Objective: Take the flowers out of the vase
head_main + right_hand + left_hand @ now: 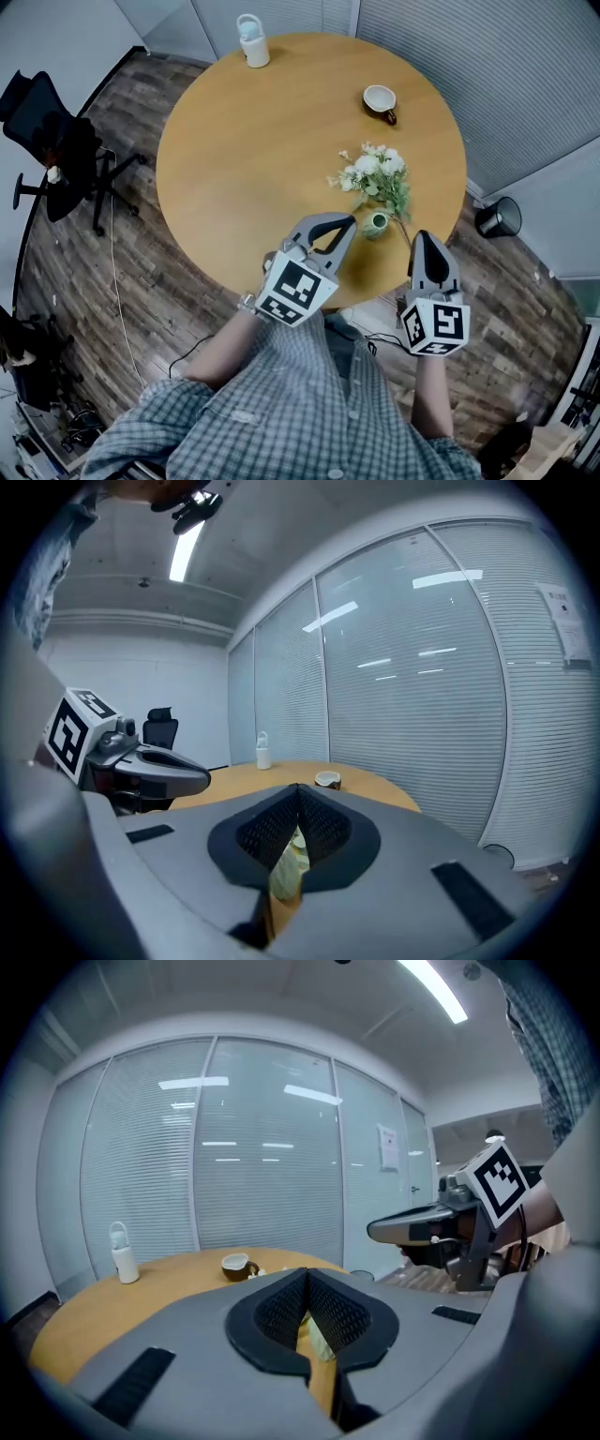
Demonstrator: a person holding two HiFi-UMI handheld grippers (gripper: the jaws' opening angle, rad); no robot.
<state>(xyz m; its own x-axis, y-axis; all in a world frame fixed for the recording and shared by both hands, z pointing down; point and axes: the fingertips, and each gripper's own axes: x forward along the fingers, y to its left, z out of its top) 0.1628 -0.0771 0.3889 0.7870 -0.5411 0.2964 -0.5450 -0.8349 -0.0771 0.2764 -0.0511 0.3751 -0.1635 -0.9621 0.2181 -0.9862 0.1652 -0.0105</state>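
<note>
Wood in a warm tan makes up the round table (pixel 244 150), which fills the middle of the head view over a dark plank floor (pixel 141 281). Left of it stands a black office chair (pixel 52 141). At the near edge of the table both grippers are held above the rim: the left gripper (pixel 347 225) has its fingers pressed together with nothing between them, and the right gripper (pixel 423 236) is likewise closed and empty. A black bin (pixel 500 217) sits on the floor to the right. White flowers (pixel 375 171) with green leaves sit in a small green vase (pixel 376 223) on the table, between the two gripper tips and just beyond them. A white bottle (pixel 252 42) stands at the far edge, and a brown cup (pixel 380 100) rests well behind the flowers.
</note>
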